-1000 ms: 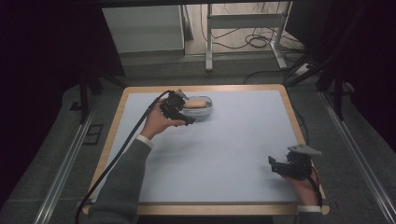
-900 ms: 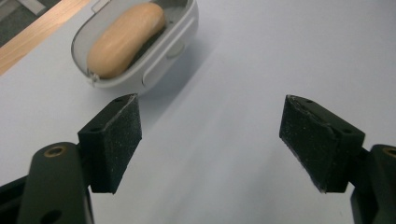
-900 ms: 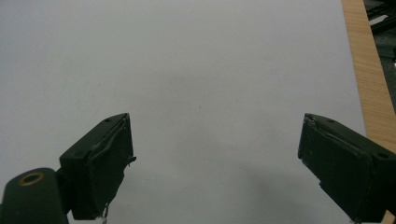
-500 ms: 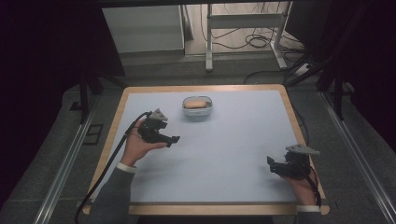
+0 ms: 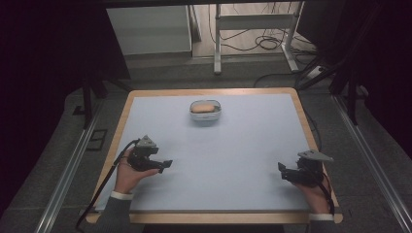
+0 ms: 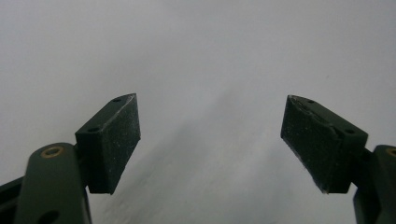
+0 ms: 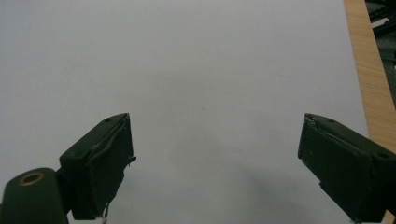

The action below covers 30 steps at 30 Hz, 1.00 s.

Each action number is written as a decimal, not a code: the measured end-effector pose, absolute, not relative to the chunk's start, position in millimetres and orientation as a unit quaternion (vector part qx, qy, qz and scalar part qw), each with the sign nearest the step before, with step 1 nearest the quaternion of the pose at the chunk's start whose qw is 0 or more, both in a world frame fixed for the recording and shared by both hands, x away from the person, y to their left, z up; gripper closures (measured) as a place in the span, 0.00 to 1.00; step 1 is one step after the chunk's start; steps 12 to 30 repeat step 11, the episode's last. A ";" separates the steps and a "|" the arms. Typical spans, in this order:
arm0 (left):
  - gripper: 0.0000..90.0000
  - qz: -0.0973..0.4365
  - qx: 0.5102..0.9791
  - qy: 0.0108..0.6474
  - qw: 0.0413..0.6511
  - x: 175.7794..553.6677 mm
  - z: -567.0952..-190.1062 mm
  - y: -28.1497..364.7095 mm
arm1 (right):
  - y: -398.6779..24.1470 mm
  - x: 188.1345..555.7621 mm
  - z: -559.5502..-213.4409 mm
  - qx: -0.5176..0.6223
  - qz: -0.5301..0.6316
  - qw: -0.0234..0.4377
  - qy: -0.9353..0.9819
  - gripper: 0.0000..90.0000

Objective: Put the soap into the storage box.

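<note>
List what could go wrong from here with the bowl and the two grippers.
1. The bowl sits at the far side of the table, well away from both hands; a long reach might tip or push it.
2. The right gripper rests close to the table's right edge, so its cable could catch there.
3. The left gripper has open, empty jaws; closing on the bowl's rim off-centre could spill the orange thing inside.

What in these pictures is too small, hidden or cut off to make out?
- High view: the orange-tan item in the small container is too small to identify.
- High view: the left hand-held gripper and right hand-held gripper are tiny; jaw gaps are unreadable there.
- High view: the person's forearms are cut by the bottom edge.
</note>
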<state>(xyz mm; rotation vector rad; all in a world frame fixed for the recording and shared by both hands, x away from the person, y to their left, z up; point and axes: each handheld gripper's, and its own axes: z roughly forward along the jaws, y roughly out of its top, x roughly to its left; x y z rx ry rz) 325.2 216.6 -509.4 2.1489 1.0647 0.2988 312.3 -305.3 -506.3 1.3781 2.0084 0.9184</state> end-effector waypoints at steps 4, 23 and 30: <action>0.22 0.119 0.826 0.414 0.364 326.5 -507.0 218.5 | -302.0 311.5 -504.9 0.501 0.344 0.269 0.747 0.11; 0.22 0.116 0.826 0.414 0.365 327.8 -508.0 217.0 | -294.7 312.4 -502.7 0.482 0.375 0.270 0.744 0.11; 0.22 0.116 0.826 0.414 0.365 327.8 -508.0 217.0 | -294.7 312.4 -502.7 0.482 0.375 0.270 0.744 0.11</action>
